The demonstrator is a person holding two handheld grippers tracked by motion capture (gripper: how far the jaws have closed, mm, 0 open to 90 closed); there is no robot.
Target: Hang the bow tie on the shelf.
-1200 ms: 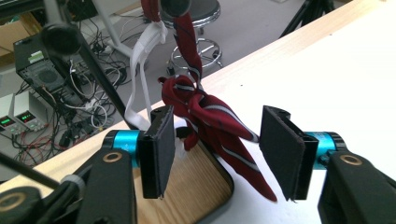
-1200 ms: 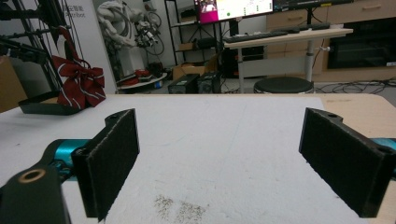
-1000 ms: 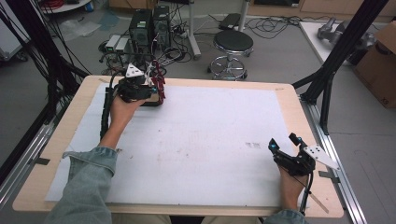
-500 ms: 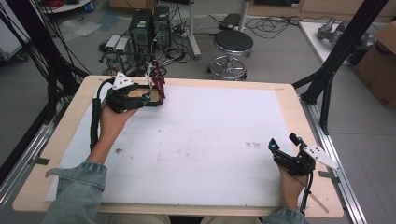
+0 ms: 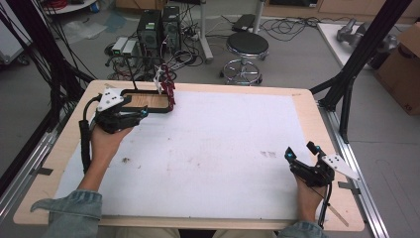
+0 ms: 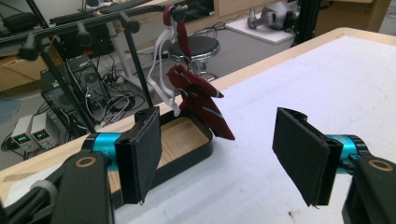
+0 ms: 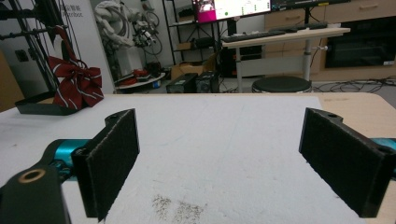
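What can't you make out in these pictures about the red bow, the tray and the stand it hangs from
- Red striped bow: what fastens it to the stand is too small to tell in the left gripper view.
- Black tray: in the high view, the left gripper covers its near left corner.
- Stand: its top is cut off by the right gripper view's upper edge.

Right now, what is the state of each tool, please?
Left tool: open, holding nothing.
Right tool: open, holding nothing.
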